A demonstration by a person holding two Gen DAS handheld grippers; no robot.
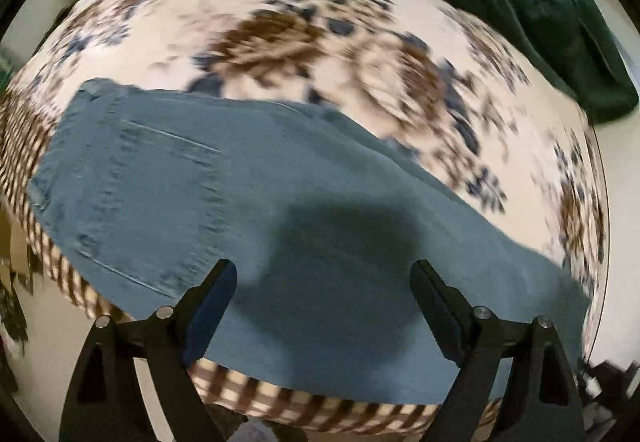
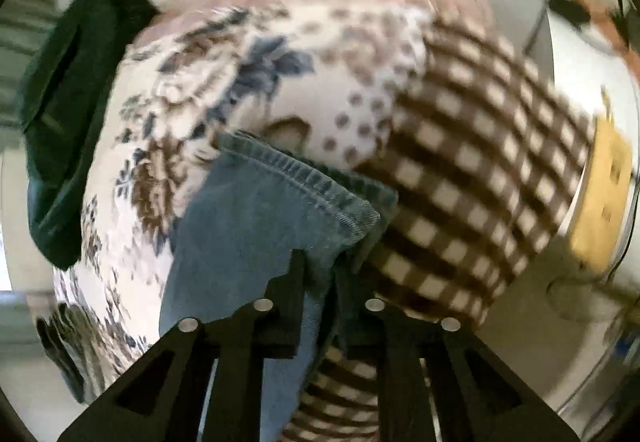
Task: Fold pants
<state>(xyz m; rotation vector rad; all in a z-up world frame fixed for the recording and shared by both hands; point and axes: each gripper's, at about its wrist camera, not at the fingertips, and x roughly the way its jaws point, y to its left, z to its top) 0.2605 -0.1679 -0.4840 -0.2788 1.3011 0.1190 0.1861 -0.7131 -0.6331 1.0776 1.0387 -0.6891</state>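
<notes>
Blue denim pants [image 1: 240, 202] lie spread flat on a floral bed cover, waist and back pocket toward the left in the left wrist view. My left gripper [image 1: 323, 266] hangs above the middle of the pants, open, nothing between its fingers; its shadow falls on the denim. In the right wrist view the stitched hem of a pant leg [image 2: 304, 174] sits just ahead of my right gripper [image 2: 320, 262]. That gripper is shut on the denim [image 2: 240, 234] near the leg end, with cloth running between the jaws and down under them.
A dark green garment [image 1: 540, 14] lies at the bed's far right corner, seen at the left [image 2: 68, 114] in the right wrist view. The floral cover [image 1: 280, 30] has a brown checked border [image 2: 480, 162] at the bed's edge. A yellow object [image 2: 604, 194] sits beyond the edge.
</notes>
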